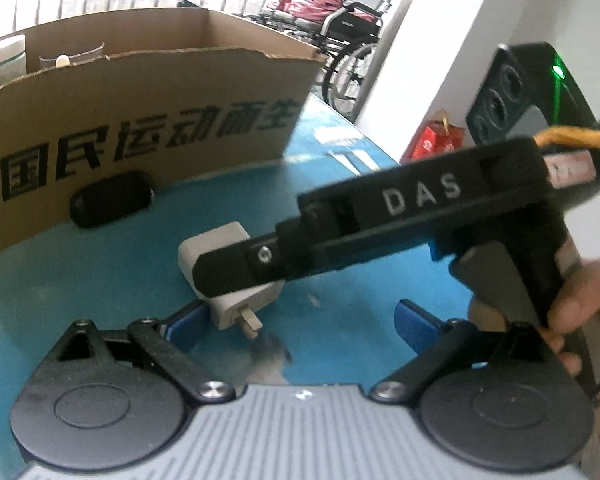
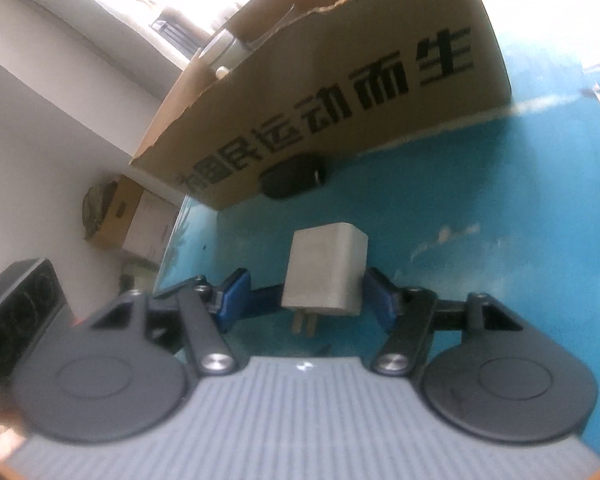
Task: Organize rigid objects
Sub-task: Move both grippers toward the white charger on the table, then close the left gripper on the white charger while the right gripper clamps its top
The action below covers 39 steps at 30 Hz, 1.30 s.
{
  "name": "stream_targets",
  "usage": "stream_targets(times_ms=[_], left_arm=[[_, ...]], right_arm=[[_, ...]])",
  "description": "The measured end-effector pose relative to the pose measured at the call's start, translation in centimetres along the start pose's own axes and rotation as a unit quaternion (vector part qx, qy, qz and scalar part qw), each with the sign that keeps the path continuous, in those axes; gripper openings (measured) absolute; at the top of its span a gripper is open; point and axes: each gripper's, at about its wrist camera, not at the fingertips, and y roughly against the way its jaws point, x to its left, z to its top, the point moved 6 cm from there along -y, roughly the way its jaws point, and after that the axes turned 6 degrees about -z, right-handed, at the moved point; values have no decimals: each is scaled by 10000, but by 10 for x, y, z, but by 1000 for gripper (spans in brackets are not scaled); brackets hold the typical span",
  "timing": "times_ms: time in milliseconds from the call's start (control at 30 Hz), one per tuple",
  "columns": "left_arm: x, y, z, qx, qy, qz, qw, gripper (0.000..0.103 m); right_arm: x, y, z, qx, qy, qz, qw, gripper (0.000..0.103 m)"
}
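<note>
Between the two blue pads of the right gripper [image 2: 304, 300] lies a white charger [image 2: 326, 270], flat on the blue surface [image 2: 480, 208] with its two metal prongs pointing back toward the gripper's body. Its long axis runs roughly along the gripper's own pointing line, so the pads face its two side walls. The right-hand pad looks to be touching or just beside the charger's side; the left-hand pad stands a little apart from it, so the jaws are at a middling width and not yet pressing from both sides. I cannot say the charger is gripped.

From the left wrist view the same charger [image 1: 224, 280] sits ahead and slightly left of centre, partly covered by the right gripper's black finger [image 1: 236, 272], which comes in from the right, held by a hand [image 1: 580, 300]. The left gripper [image 1: 296, 320] stands wide with nothing between its pads; its left pad is just beside the charger.

Beyond the charger stands the cardboard box [image 2: 340, 92], open at the top, with a black oval thing [image 2: 292, 178] lying at its foot. The right gripper is already astride the charger; judging by this, closing squarely across the side walls is what the coming lift turns on.
</note>
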Motion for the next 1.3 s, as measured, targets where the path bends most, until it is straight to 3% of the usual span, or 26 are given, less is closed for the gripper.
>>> stream_targets(times_ms=[567, 833, 967, 1233, 1300], left_arm=[[-28, 33, -53, 133, -84, -273, 9995, 99], [-18, 42, -47, -121, -140, 110, 9998, 98], [-6, 37, -43, -122, -120, 340, 9993, 86], [-2, 38, -45, -97, -26, 342, 9994, 50], [-3, 40, -46, -93, 44, 312, 9995, 49]], right_arm=[[20, 31, -71, 297, 59, 83, 9995, 63], [17, 40, -68, -3, 34, -122, 9999, 63], [8, 41, -63, -120, -78, -290, 9995, 55], [4, 35, -70, -62, -218, -294, 9993, 33], [6, 34, -70, -64, -229, -198, 9995, 26]])
